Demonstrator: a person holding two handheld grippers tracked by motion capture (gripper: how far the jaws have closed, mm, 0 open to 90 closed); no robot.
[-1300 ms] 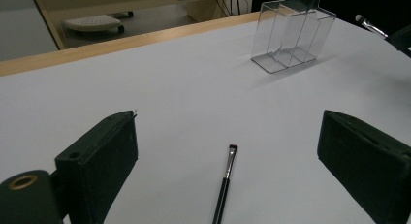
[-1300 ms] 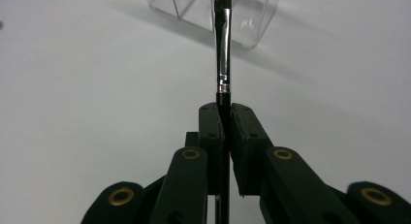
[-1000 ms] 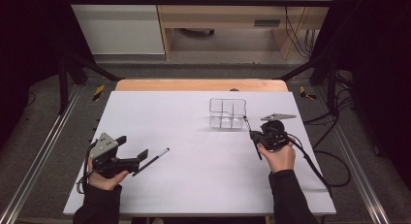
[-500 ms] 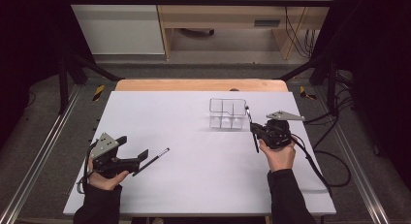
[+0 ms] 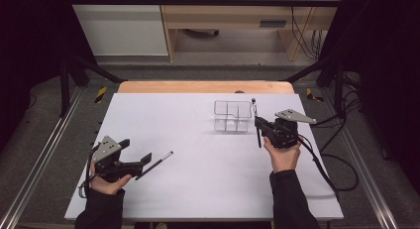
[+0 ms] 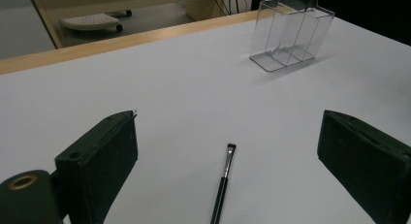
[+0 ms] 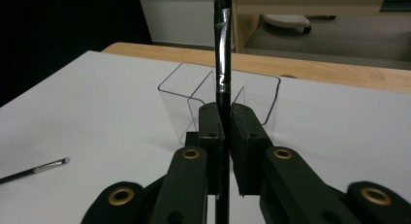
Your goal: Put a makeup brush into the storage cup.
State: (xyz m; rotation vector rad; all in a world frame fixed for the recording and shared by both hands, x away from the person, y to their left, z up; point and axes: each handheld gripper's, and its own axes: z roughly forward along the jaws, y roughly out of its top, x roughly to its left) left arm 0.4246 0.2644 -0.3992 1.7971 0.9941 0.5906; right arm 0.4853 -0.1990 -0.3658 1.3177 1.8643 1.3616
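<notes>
The right tongs (image 5: pixel 257 124) are clamped on a makeup brush (image 5: pixel 256 121), which stands nearly upright between the two pads with its bristle end up. In the right gripper view the brush (image 7: pixel 222 73) rises straight from the closed jaws, its shiny ferrule and pale bristle tip above them and its dark handle running down between them. These tongs hang above the counter (image 5: pixel 198 135), just beside the right end of a clear plastic organizer (image 5: pixel 232 116). The organizer stands upright on the far right part of the counter and is split by clear walls into several compartments; in the right gripper view it (image 7: pixel 194 95) sits directly behind the held brush.

The left tongs (image 5: pixel 147 162) are spread wide and hold nothing. They sit low at the near left of the counter, in the person's left hand (image 5: pixel 106 182). A second brush (image 5: pixel 161 159) lies flat on the white surface just in front of them, pointing away towards the organizer. In the left gripper view this second brush (image 6: pixel 223 183) lies in the gap between the two jaws, touching neither, with its small bristle end away from the camera, and the organizer (image 6: pixel 291 32) stands well apart at the far right.
</notes>
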